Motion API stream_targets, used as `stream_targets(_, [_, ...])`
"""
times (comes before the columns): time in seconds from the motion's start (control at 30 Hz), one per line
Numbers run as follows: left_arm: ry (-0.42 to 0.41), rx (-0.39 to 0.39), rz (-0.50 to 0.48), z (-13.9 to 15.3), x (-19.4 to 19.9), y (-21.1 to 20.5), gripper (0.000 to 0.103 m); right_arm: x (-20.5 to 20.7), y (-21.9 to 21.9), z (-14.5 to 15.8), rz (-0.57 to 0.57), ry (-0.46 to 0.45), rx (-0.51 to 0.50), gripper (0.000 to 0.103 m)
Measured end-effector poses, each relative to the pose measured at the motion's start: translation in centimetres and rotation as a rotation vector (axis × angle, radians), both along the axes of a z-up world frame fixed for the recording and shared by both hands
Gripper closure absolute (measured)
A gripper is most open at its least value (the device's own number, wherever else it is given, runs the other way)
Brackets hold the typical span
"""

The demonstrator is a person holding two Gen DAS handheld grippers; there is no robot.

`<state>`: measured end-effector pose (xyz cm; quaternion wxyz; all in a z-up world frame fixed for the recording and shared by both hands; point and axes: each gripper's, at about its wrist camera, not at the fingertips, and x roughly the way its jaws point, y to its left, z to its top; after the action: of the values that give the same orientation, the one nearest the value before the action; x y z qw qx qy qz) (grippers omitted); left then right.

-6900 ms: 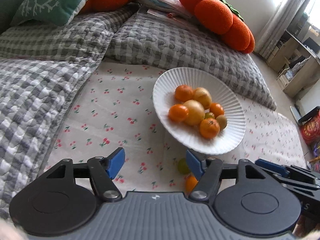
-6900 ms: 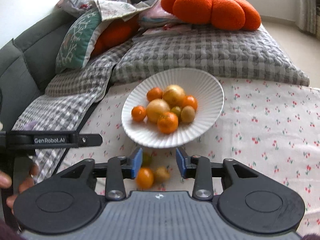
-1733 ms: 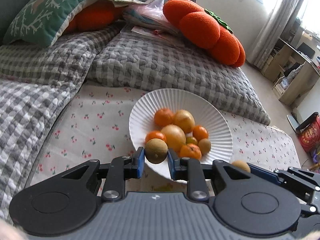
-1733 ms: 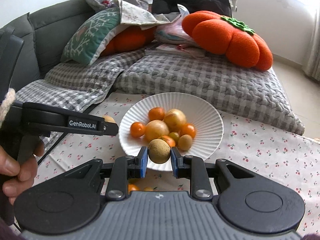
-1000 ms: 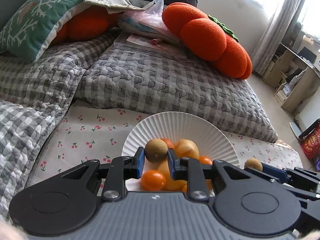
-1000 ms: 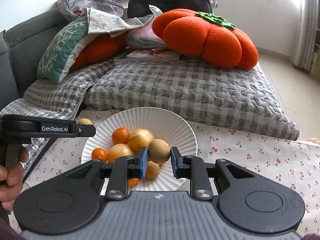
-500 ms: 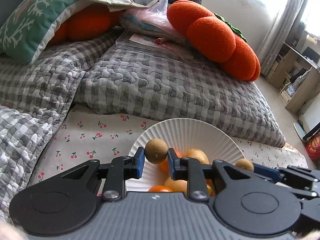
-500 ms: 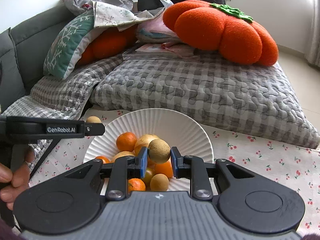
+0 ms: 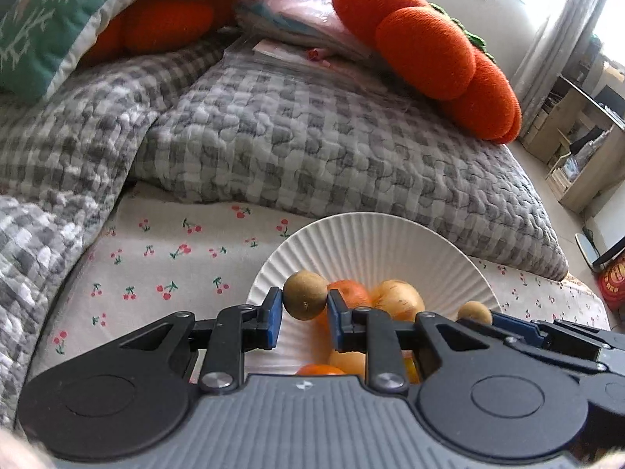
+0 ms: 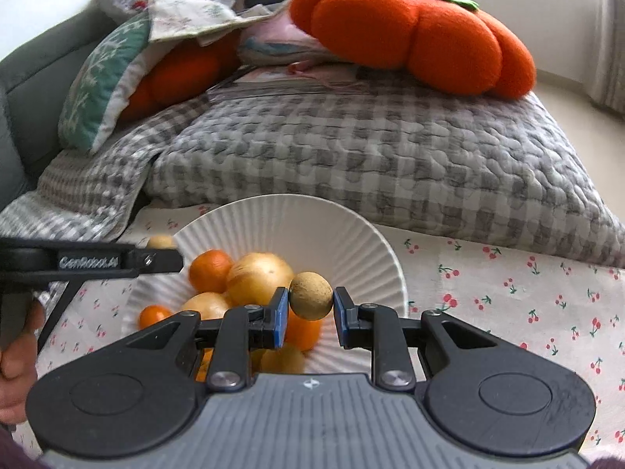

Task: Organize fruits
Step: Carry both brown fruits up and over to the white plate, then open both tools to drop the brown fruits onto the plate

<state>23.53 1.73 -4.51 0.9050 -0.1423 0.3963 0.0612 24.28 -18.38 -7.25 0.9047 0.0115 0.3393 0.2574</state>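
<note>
Where cherry-print cloth (image 9: 175, 258) meets quilt (image 9: 312, 148).

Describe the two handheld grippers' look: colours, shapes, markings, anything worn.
The left gripper and right gripper match: black linkage arms, silver pivot screws, blue pads, ribbed grey body with round black side discs and a small pale logo. In the right wrist view the left one shows white GenRobot.AI lettering. A dark maroon sleeve edges the corner. No cables visible.

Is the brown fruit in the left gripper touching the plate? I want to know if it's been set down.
Apart. The left wrist view shows the brown fruit clamped between the left gripper pads, raised above the plate.
</note>
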Motion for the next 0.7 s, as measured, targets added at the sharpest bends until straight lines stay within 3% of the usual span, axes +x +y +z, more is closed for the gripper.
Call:
stream_targets(0.2, [0.009,-0.012,-0.001,-0.6,0.1,0.3,0.085,1.2,-1.2,-1.4,-0.036,0.043,0.112,0.080])
stream_targets(0.33, [0.008,0.006,-0.001,-0.3,0.0,0.3,0.079,0.9,-1.5,-0.9,-0.048,0.039,0.155,0.076])
stream_targets(0.7, [-0.002,-0.018,0.002,1.4,-1.6,0.5,0.074,-0.4,-1.6,0.4,-0.058,0.002,0.129,0.076])
